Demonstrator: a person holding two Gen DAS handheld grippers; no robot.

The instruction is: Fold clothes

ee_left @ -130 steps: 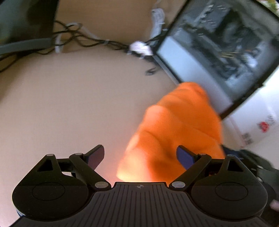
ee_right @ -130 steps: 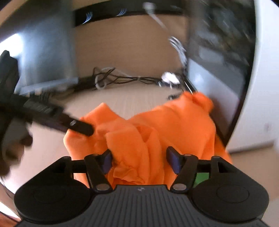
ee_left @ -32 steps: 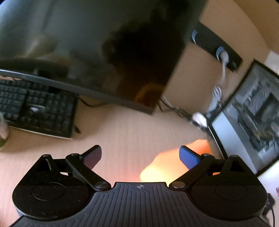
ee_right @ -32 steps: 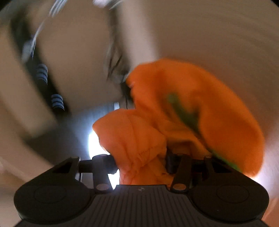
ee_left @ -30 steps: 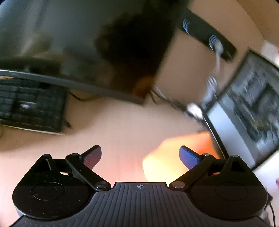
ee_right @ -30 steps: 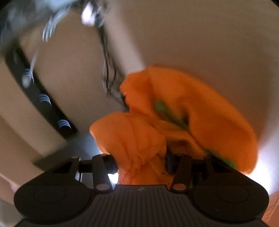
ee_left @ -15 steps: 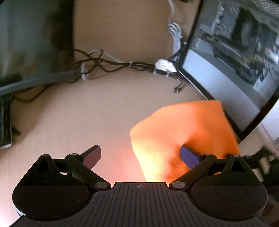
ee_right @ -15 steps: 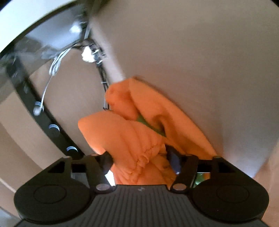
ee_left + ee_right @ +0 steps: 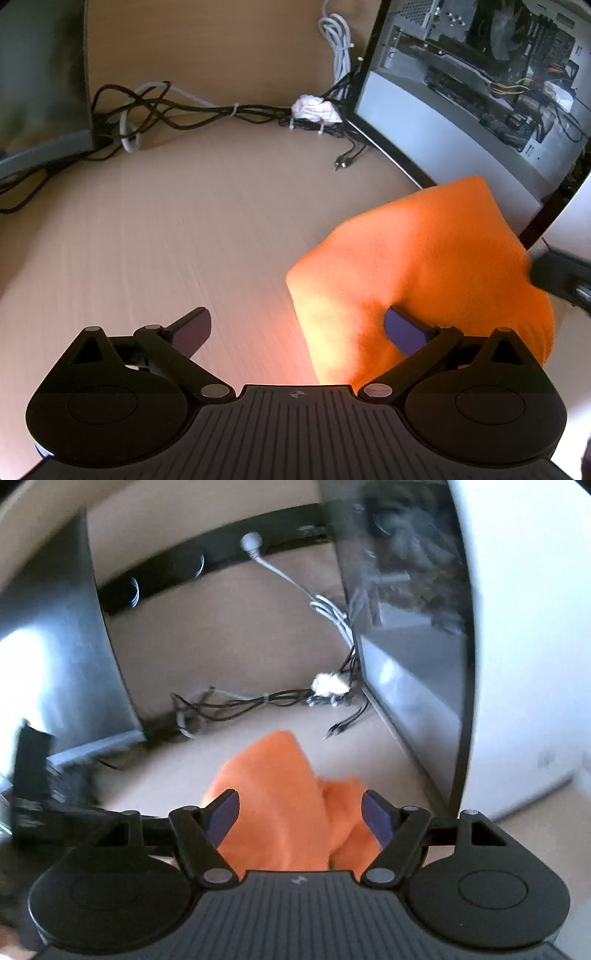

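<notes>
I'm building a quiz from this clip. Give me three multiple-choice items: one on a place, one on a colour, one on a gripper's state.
1. Where is the PC case?
A. Right of the garment
B. Left of the monitor
C. On the garment

2. What colour is the garment?
A. Blue
B. Orange
C. Grey

3. How stands the left gripper?
A. Shut on a cable
B. Shut on the garment
C. Open

Key:
1 A, the PC case stands at right.
2 B, the garment is orange.
3 C, the left gripper's fingers stand wide apart.

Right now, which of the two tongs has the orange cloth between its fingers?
The right tongs: the orange cloth sits between its open fingers. The left tongs are open too, mostly over bare desk.
</notes>
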